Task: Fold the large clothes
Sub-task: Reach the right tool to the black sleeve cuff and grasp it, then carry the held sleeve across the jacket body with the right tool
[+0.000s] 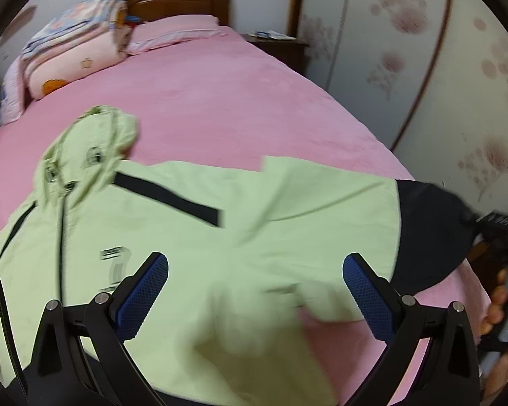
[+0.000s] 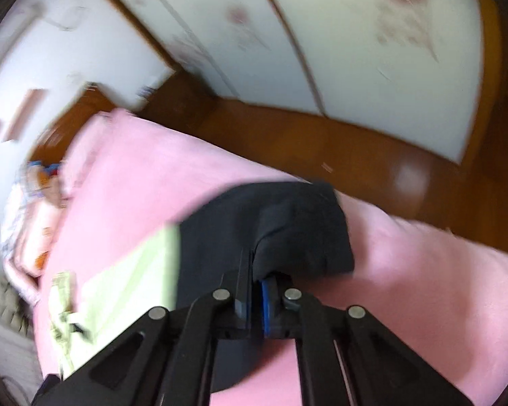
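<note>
Where the pale green hooded jacket (image 1: 186, 237) lies spread across the pink bed (image 1: 220, 101), its hood (image 1: 91, 149) points toward the headboard (image 1: 176, 0) and its black sleeve end (image 1: 430, 233) reaches the bed's near right edge. That black cuff (image 2: 288, 223) is bunched up between the jaws of the right gripper (image 2: 259, 270), which are clenched on the dark cloth; blue pad material shows just behind the pinched fold. A hand (image 1: 501, 308) wraps the right gripper's handle at the right border of the left wrist view. Over the jacket's lower front, the left gripper (image 1: 255, 270) hovers with its jaws released and spread wide, blue pads (image 1: 145, 291) facing inward and nothing between them. Stacked folded bedding (image 1: 74, 54) and a pink pillow (image 1: 176, 30) sit by the headboard. Beyond the bed stand a nightstand (image 1: 277, 47) and flower-patterned wardrobe doors (image 1: 406, 50), above a wooden floor (image 2: 321, 142).
</note>
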Demonstrator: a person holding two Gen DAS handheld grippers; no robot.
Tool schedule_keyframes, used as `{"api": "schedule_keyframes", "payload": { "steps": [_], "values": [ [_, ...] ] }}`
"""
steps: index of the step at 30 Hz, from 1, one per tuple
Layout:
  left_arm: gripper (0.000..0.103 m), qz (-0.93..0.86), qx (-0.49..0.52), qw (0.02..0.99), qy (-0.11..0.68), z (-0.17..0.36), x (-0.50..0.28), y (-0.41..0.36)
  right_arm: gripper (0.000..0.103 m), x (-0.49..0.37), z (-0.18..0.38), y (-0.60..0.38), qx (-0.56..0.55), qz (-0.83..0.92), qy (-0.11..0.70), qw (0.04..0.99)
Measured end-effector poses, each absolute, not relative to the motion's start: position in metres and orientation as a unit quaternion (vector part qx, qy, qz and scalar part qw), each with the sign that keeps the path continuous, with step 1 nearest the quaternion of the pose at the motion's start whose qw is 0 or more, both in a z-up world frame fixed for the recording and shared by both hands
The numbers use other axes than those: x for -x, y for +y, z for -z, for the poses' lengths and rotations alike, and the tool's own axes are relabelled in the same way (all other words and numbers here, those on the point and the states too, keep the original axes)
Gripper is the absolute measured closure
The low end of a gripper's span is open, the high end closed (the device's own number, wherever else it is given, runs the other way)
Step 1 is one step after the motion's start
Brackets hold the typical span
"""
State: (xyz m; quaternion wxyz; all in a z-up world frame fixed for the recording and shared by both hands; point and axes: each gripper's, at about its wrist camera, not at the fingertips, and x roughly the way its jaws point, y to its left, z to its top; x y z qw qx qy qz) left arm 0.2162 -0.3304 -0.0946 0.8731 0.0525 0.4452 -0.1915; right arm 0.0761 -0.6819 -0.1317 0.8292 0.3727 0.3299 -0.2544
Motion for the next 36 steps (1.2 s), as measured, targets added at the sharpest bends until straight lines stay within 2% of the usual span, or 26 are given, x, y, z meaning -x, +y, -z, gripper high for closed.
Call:
{"api": "schedule_keyframes", "payload": {
  "steps": [5,10,15,21,24,26,28,36],
  "values": [
    [0.000,0.152,-0.023,0.885,0.439,0.072,-0.219,-0.260,0.099,-0.107,0.045,-0.596,-0.301,0.144,0.280,0.900],
    [0.000,0.109,-0.002,0.895,0.431,0.056,-0.218,-0.189,0.099,-0.147,0.002,-0.486,-0.218,0.032,0.283,0.933],
    [0.000,0.072,0.016,0.897,0.436,0.062,-0.217,-0.127,0.099,-0.183,0.032,-0.382,-0.142,-0.030,0.345,0.927],
    [0.000,0.054,0.036,0.878,0.474,0.092,-0.220,-0.085,0.096,-0.196,0.119,-0.300,-0.043,-0.040,0.439,0.897],
    [0.000,0.064,0.046,0.870,0.487,0.104,-0.221,-0.078,0.085,-0.190,0.149,-0.291,-0.022,-0.037,0.475,0.879],
    [0.000,0.074,0.053,0.864,0.495,0.110,-0.222,-0.079,0.070,-0.183,0.155,-0.294,-0.024,-0.035,0.481,0.876],
    [0.000,0.093,0.064,0.858,0.500,0.114,-0.223,-0.084,0.062,-0.174,0.149,-0.296,-0.028,-0.035,0.474,0.879],
    [0.000,0.157,0.059,0.848,0.502,0.117,-0.220,-0.129,0.059,-0.144,0.106,-0.300,-0.041,-0.035,0.428,0.902]
  ]
}}
